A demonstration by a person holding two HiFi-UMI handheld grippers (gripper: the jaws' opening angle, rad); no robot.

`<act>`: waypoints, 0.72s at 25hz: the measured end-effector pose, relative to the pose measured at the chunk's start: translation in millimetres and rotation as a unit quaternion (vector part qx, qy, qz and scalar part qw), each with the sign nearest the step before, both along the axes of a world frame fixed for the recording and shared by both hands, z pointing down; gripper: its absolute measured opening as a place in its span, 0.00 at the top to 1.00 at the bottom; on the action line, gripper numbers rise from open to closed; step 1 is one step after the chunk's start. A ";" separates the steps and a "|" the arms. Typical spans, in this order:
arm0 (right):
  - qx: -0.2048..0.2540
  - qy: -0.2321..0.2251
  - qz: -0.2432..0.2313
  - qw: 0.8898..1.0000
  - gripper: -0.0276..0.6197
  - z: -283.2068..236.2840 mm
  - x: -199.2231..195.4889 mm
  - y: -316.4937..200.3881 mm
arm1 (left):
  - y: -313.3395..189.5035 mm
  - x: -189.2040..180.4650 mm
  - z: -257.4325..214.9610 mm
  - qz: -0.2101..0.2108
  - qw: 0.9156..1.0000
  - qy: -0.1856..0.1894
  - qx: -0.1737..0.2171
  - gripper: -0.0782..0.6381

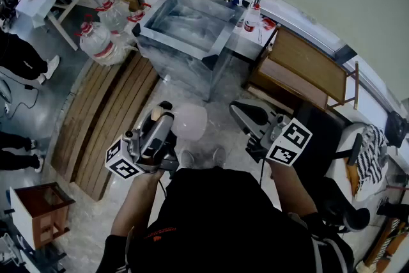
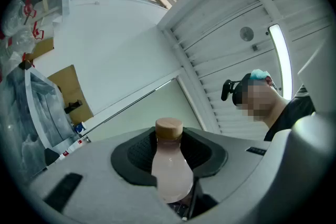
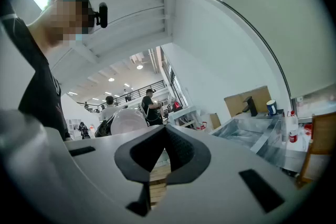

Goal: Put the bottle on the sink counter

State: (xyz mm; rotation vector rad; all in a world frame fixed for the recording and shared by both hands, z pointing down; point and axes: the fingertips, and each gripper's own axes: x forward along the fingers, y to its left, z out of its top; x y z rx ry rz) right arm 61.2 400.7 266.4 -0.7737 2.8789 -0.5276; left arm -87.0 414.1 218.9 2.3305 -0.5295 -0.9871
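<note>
The left gripper is clenched on the bottle. Its pads press the pale pink body from both sides, and the tan cap sits at the far end, by the jaw tips. The right gripper is closed and holds nothing; wooden boards show through the slit below its tips. The sink counter stands well ahead of both grippers, apart from the bottle.

- Bright, even light fills the head view; shadows are soft, with pale glare on the shiny steel sink at the far side.
- The pale pink plastic bottle looks washed out and blurred.
- Both gripper views bulge, with black corners; a long white ceiling strip lamp glows at the right.
</note>
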 end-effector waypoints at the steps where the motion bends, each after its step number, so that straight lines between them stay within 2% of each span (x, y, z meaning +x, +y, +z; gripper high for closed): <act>1: 0.000 0.000 0.000 1.000 0.95 0.1 0.4 0.2 | 0.0 -0.1 0.2 -0.001 1.000 0.001 -0.001 0.69; 18: -0.014 -0.018 -0.012 1.000 0.95 5.7 20.1 -10.8 | -7.5 18.5 4.1 -0.013 1.000 0.002 -0.002 0.69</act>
